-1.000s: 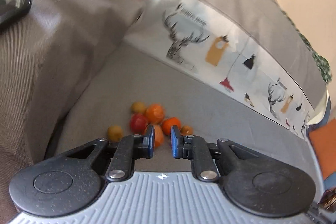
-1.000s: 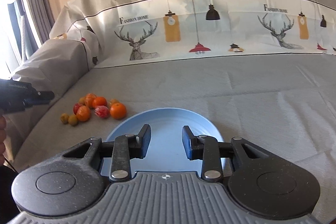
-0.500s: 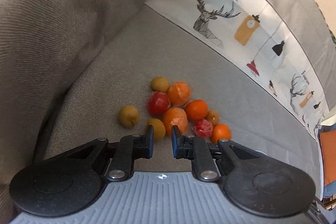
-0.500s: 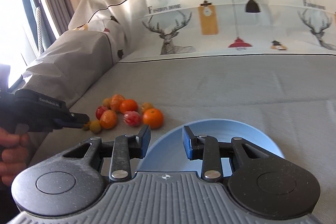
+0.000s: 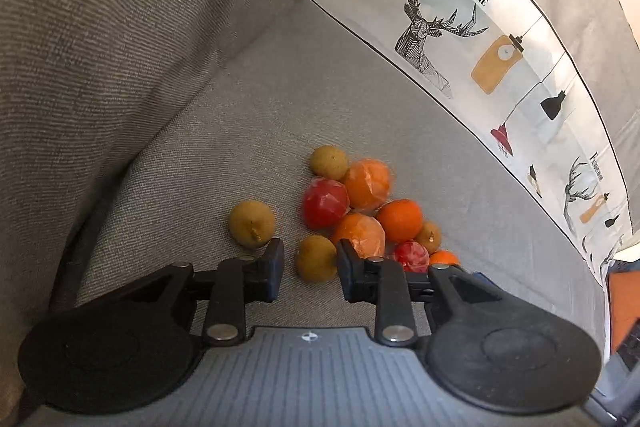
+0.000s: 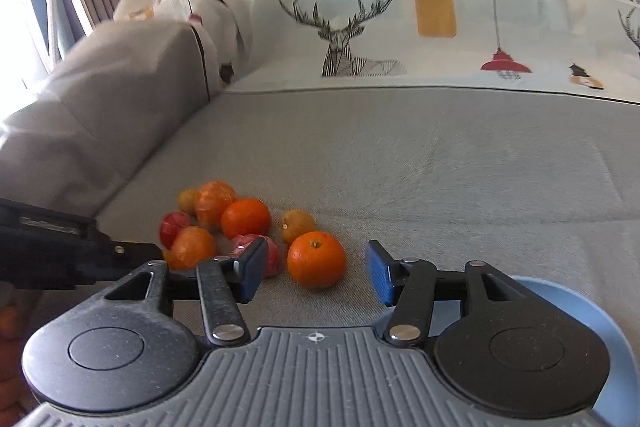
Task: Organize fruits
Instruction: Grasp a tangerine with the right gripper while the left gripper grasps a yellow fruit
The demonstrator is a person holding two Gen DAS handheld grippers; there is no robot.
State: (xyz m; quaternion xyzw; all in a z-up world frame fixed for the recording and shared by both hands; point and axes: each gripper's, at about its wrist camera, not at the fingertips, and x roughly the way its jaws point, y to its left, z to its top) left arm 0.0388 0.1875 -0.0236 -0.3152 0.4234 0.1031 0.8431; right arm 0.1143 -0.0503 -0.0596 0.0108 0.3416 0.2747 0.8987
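Grey sofa (image 5: pixel 260 95) | fruits (image 5: pixel 362 211): orange, red, brownish, some seemingly wrapped | both hand-held grippers opening, unclamped

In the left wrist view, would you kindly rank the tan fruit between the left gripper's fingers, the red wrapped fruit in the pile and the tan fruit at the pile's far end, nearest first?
From the left gripper, whose jaws are opening:
1. Tan round fruit, between the fingertips, not pressed.
2. Red wrapped fruit, mid-pile, just beyond.
3. Far tan fruit, at the pile's far end.
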